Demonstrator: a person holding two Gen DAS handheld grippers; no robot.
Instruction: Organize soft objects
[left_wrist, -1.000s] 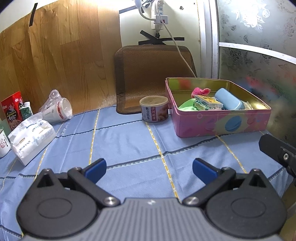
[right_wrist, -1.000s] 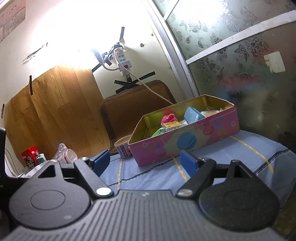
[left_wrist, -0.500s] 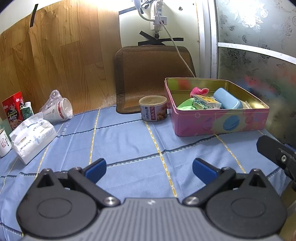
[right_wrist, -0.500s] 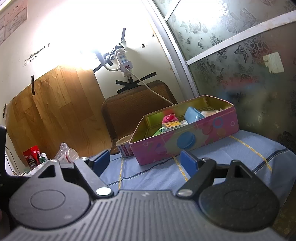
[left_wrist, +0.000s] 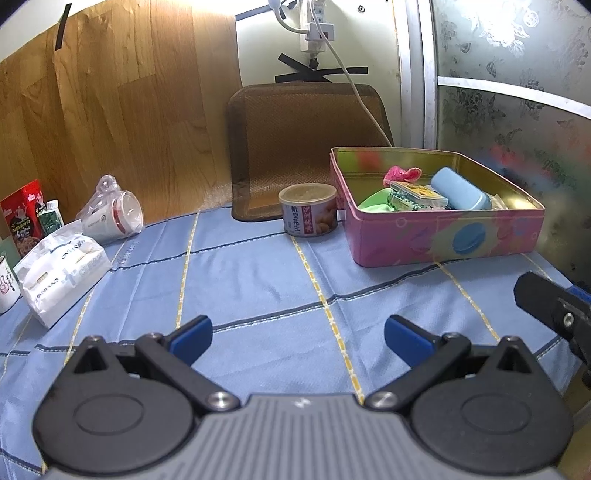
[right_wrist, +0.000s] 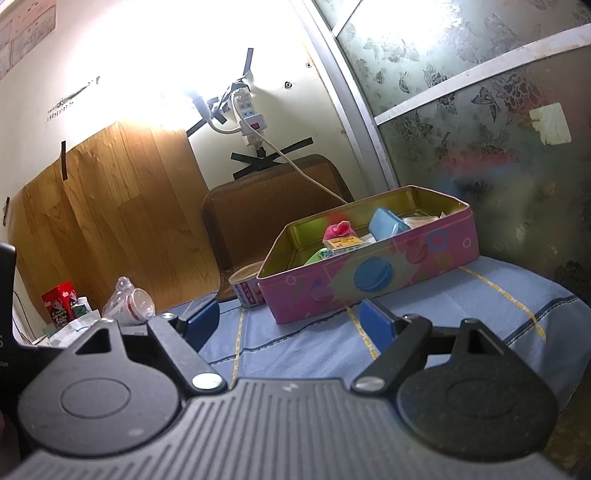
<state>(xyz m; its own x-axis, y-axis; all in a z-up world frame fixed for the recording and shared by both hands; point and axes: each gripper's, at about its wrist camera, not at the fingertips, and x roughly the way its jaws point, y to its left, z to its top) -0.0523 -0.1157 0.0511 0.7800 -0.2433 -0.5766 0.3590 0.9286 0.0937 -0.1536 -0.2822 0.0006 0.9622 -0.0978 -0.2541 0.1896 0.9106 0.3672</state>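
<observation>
A pink tin box (left_wrist: 447, 236) stands at the back right of the blue tablecloth (left_wrist: 240, 273). It holds a pink fluffy item (left_wrist: 402, 173), a blue case (left_wrist: 460, 188), a green item (left_wrist: 373, 203) and a small yellow box (left_wrist: 415, 192). The box also shows in the right wrist view (right_wrist: 369, 273). My left gripper (left_wrist: 297, 338) is open and empty, low over the cloth, well short of the box. My right gripper (right_wrist: 288, 323) is open and empty, in front of the box.
A round can (left_wrist: 308, 208) stands left of the box. A white tissue pack (left_wrist: 61, 269), a bagged cup (left_wrist: 114, 214), a red packet (left_wrist: 22, 218) and a mug (left_wrist: 7, 288) lie at the left. A brown mat (left_wrist: 306, 147) leans on the wall.
Both grippers drifted slightly; the box sits a little further left and lower in the left wrist view. Both stay open and empty.
</observation>
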